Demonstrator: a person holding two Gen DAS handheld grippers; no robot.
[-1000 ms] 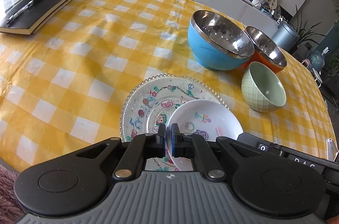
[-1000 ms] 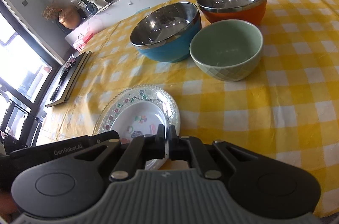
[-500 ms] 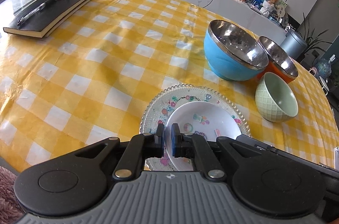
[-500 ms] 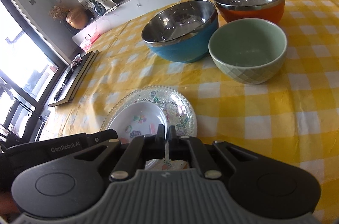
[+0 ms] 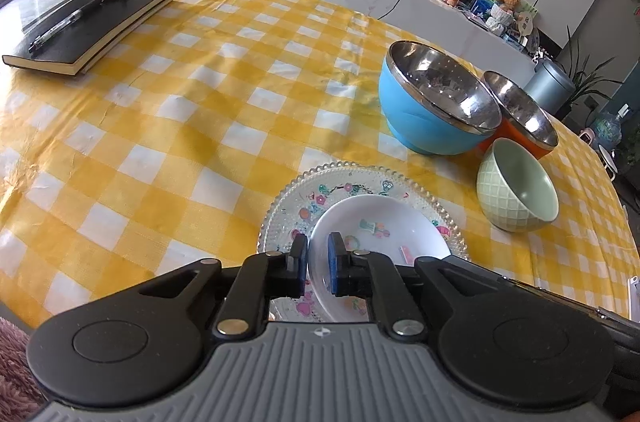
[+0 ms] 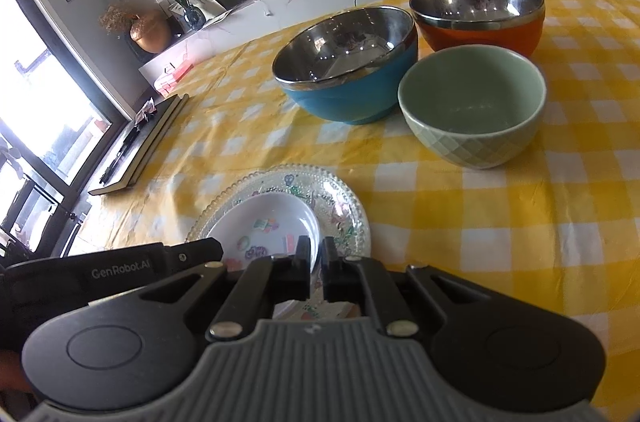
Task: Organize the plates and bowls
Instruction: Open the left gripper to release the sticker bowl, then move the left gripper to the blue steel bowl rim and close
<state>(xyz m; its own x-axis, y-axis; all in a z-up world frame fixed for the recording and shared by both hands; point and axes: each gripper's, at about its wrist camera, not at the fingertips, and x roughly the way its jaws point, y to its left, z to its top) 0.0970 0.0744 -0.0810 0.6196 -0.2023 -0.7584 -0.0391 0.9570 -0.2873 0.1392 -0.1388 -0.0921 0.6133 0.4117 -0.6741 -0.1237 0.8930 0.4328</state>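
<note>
Straddling the rim of the small white printed dish (image 5: 372, 230), the left gripper (image 5: 318, 262) is opening its jaws — pads no longer pressing. The right gripper (image 6: 318, 268) is opening too, jaws parted narrowly around the dish's rim, low centre of the frame — over the beaded clear glass plate (image 6: 344, 198).

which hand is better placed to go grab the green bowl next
Right, probably. The green bowl sits open and unblocked ahead of the right gripper, whose jaws are opening off the white dish. From the left gripper, also opening around the dish rim, the bowl lies far to the side.
</note>
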